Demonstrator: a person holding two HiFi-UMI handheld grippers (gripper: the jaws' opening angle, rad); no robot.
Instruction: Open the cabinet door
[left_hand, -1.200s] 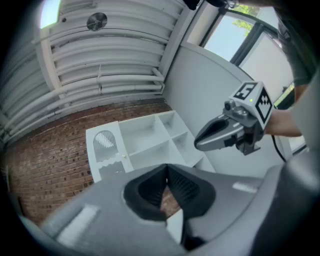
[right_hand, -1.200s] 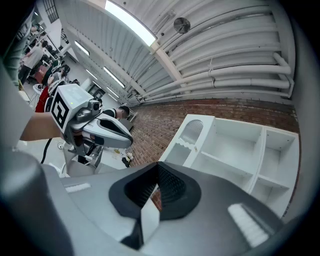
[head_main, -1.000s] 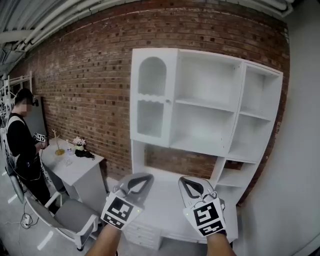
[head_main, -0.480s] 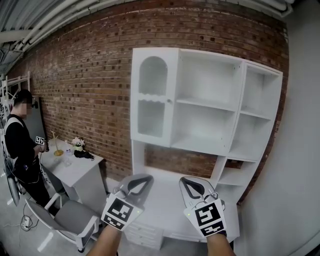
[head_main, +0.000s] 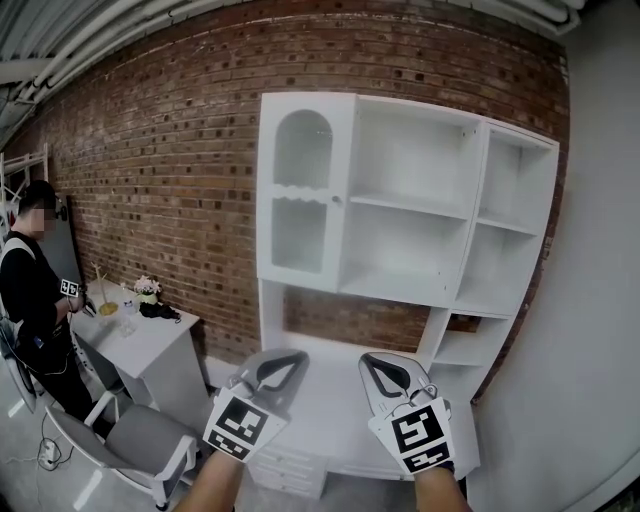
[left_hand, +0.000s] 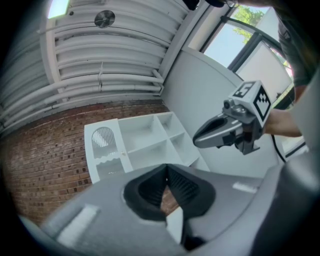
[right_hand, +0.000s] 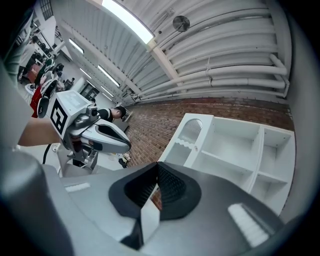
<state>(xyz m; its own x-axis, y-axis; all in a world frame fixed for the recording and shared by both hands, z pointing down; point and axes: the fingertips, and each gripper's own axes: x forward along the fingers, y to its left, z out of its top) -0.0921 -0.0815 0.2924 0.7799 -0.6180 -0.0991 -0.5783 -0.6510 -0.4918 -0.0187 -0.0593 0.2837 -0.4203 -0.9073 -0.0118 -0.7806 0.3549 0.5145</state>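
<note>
A white cabinet (head_main: 400, 250) stands against the brick wall. Its only door (head_main: 303, 190), at the upper left, has an arched glass pane and a small knob (head_main: 337, 200) on its right edge; it is closed. The same door (left_hand: 106, 152) shows in the left gripper view and again (right_hand: 184, 141) in the right gripper view. My left gripper (head_main: 283, 360) and right gripper (head_main: 380, 364) hang side by side low in the head view, well short of the cabinet. Both are shut with nothing between the jaws.
The cabinet's lower desk surface (head_main: 330, 400) has drawers below. A small white table (head_main: 140, 335) with flowers and small items stands at the left, a grey chair (head_main: 135, 440) in front of it. A person in black (head_main: 35, 300) stands by that table.
The view has shifted slightly, so the cabinet sits a little left and higher. The person at the left has moved a bit further left. Both grippers have stayed put.
</note>
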